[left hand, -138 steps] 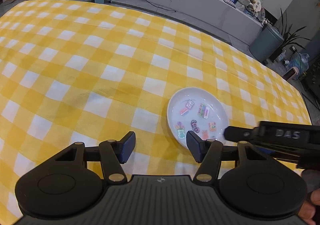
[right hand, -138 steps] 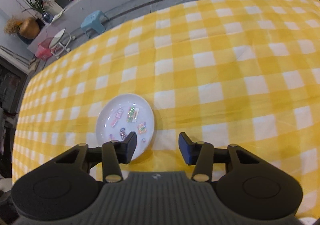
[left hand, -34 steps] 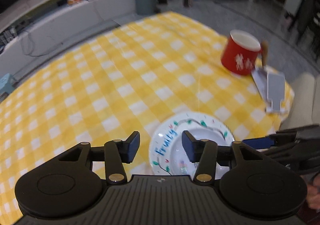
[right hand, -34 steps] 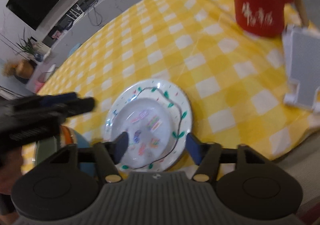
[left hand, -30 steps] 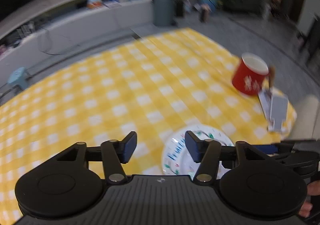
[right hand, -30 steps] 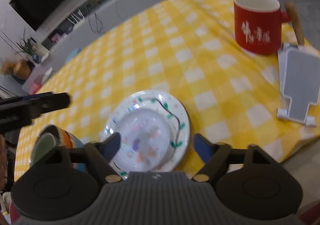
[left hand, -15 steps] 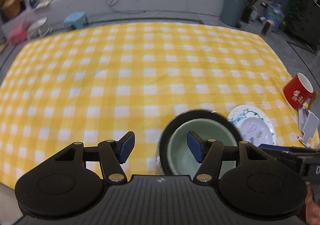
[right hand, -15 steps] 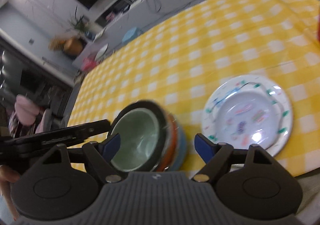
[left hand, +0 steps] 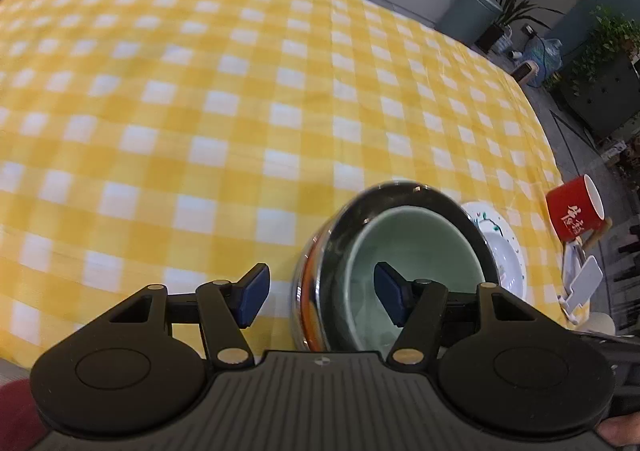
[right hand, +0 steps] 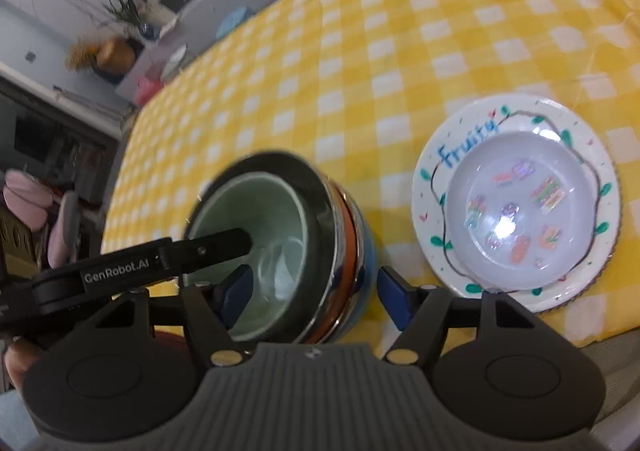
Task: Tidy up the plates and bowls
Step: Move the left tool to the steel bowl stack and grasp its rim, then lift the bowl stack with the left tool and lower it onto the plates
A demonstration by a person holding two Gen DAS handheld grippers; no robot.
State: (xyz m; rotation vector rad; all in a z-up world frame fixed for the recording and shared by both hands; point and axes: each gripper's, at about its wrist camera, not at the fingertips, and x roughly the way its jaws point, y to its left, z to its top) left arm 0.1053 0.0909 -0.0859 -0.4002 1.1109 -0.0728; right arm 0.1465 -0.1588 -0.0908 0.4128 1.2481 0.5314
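Near the tabletop [left hand: 200,99] edge, bowl stack [right hand: 280,251] at plate's [right hand: 520,283] 9 o'clock. Left hand-held gripper [left hand: 318,293] spread astride rim; right hand-held gripper [right hand: 310,297] just closing, not yet pinching. Risk: uneven pinch tips nested bowls.

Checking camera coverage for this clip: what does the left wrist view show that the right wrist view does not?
Only the left wrist view shows the red mug and a white stand near the table's edge.
Only the right wrist view shows the whole Fruity plate with the small plate nested inside, and the left gripper reaching into the bowls.
Both show the stacked bowls on the yellow checked cloth.
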